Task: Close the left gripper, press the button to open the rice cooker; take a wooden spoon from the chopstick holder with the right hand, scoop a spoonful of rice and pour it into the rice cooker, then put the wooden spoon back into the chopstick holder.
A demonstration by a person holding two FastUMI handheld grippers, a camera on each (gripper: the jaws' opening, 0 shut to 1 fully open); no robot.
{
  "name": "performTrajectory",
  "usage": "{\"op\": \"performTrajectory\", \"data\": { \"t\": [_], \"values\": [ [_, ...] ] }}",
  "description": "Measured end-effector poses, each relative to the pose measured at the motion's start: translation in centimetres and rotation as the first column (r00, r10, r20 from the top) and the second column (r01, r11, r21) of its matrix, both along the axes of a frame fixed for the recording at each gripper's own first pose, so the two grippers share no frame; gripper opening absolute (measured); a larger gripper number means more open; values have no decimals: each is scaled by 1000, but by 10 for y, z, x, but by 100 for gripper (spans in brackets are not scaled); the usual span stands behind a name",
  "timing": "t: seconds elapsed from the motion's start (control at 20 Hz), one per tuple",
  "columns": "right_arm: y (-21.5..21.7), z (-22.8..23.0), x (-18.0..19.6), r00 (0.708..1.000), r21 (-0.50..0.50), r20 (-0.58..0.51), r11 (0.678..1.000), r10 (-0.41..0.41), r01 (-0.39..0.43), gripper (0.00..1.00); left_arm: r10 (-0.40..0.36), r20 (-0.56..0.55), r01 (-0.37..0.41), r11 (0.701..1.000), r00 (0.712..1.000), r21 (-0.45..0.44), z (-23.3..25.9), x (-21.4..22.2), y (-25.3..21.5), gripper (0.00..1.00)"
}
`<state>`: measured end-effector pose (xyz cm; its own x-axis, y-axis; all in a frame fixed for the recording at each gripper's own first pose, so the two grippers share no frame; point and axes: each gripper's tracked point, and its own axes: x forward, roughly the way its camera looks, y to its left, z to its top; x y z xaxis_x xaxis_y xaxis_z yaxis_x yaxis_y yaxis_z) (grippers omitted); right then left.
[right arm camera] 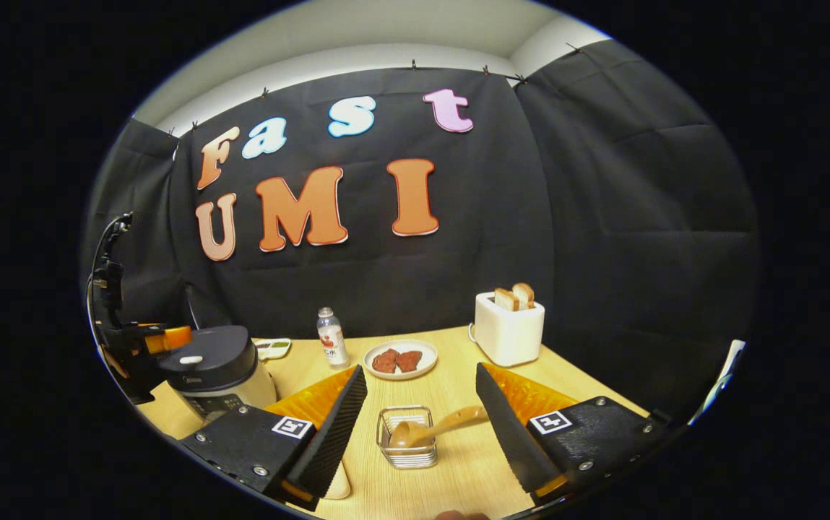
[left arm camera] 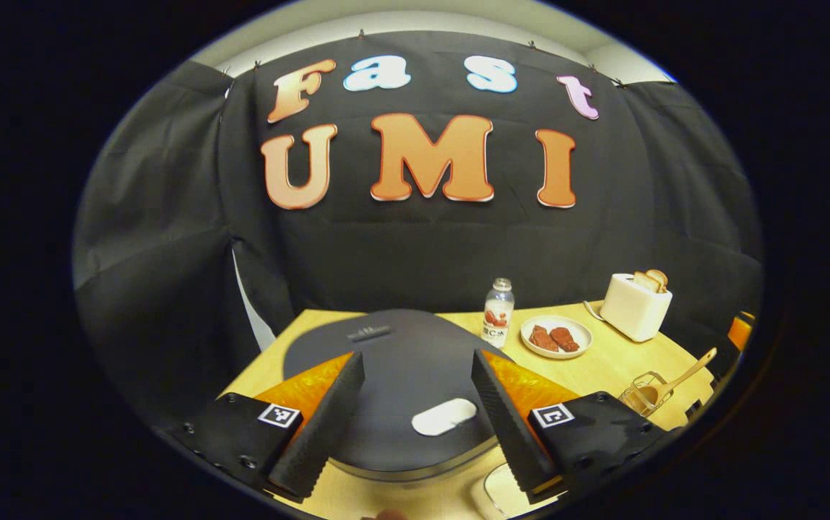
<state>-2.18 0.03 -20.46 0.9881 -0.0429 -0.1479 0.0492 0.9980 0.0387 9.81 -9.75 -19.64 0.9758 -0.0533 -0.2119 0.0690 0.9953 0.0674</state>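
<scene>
Rice cooker (left arm camera: 400,383) lid down under my wide left claw (left arm camera: 418,361), wooden spoon (right arm camera: 436,427) in chopstick holder (right arm camera: 406,437) between my wide right claw (right arm camera: 422,379) fingers, counter (right arm camera: 458,469) front edge.

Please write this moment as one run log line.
left tool: open, above rice cooker button | lid: closed | right tool: open | wooden spoon: in holder
</scene>
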Motion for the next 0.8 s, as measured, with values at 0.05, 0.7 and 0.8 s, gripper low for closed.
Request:
{"op": "performTrajectory", "data": {
  "t": [0.05,0.7,0.8],
  "values": [
    [0,13,3,1000,-14,13,1000,1,-1,94,7,8,-7,1000,1000,5,16,-5,7,100],
    [0,181,3,976,-70,218,998,18,-3,94,233,228,-234,972,945,-21,208,-81,140,100],
    [2,173,3,976,-52,215,999,23,-12,94,217,217,-208,976,952,-63,200,-84,135,100]
  ]
}}
